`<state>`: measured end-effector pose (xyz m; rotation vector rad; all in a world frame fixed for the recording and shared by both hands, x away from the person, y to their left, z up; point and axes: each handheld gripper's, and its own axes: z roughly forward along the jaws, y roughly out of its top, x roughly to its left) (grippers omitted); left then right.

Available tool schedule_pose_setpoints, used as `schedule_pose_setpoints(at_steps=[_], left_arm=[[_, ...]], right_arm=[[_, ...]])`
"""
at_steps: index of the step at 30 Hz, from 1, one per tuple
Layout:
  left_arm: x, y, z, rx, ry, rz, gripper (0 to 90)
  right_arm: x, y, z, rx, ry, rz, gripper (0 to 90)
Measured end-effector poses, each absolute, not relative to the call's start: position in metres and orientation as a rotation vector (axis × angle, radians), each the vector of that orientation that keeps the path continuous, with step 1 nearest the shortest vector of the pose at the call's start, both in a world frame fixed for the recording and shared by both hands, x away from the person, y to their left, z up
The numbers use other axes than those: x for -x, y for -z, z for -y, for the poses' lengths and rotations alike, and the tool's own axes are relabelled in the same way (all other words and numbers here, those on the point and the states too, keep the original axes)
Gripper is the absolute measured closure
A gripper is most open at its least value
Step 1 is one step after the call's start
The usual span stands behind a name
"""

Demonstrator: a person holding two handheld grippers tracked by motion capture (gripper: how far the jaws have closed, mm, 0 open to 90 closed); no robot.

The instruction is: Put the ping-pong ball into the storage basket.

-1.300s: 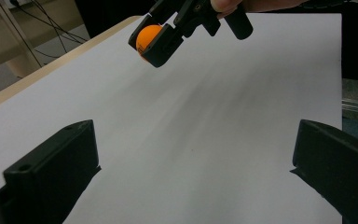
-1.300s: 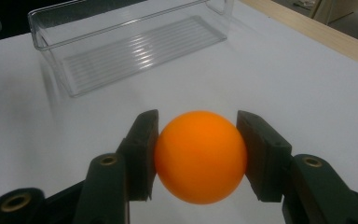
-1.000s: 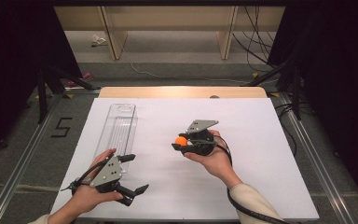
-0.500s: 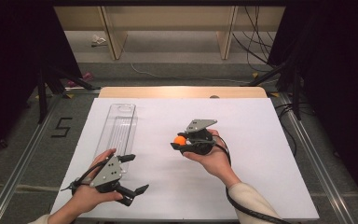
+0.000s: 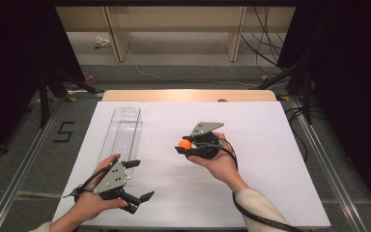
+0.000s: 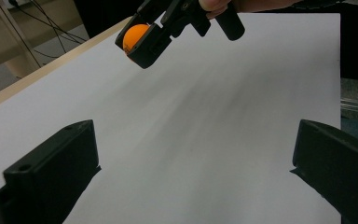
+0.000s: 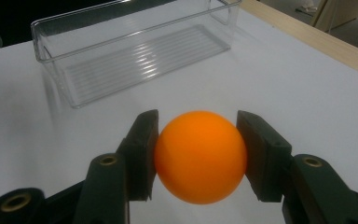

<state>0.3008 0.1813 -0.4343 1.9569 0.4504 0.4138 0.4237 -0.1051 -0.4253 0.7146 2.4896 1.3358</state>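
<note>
Overhead, our right gripper [image 5: 184,146] clamps a smooth orange ball [image 5: 185,143] above mid-table, clear tray [image 5: 121,135] well left. Left gripper view: our left gripper [image 6: 193,172] gapes over bare white tabletop [image 6: 205,116]. Right gripper view: pads [image 7: 142,149] pinch the ball [image 7: 200,156].

Nothing you can point to differs between the earlier pictures and this one. In the high view neither of your hands shifts, no tongs open or close, and nothing on the worktop [image 5: 270,145] changes place or pose.
</note>
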Motion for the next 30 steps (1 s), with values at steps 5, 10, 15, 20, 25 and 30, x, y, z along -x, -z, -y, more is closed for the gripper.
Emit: schedule_pose_setpoints(at_steps=[5,10,15,20,25,30], left_arm=[[-0.3008,0.4343,-0.1813,-1.956,-0.413,-0.451,0.0],[-0.3008,0.4343,-0.1813,-1.956,-0.413,-0.451,0.0],[-0.3008,0.4344,-0.1812,-1.957,-0.413,-0.450,0.0],[-0.3008,0.4343,-0.1813,-1.957,-0.413,-0.450,0.0],[-0.3007,0.4343,-0.1813,-1.957,-0.413,-0.450,0.0],[-0.3007,0.4343,-0.1813,-1.956,-0.413,-0.450,0.0]], right_arm=[[-0.4241,0.4249,0.1035,-0.714,-1.337,-2.490,51.5],[-0.4250,0.4242,0.1015,-0.710,-1.338,-2.492,51.5],[-0.4257,0.4236,0.0995,-0.707,-1.343,-2.493,51.5],[-0.4267,0.4232,0.0979,-0.703,-1.344,-2.493,51.5],[-0.4274,0.4227,0.0962,-0.701,-1.347,-2.491,51.5],[-0.4280,0.4225,0.0948,-0.698,-1.349,-2.492,51.5]])
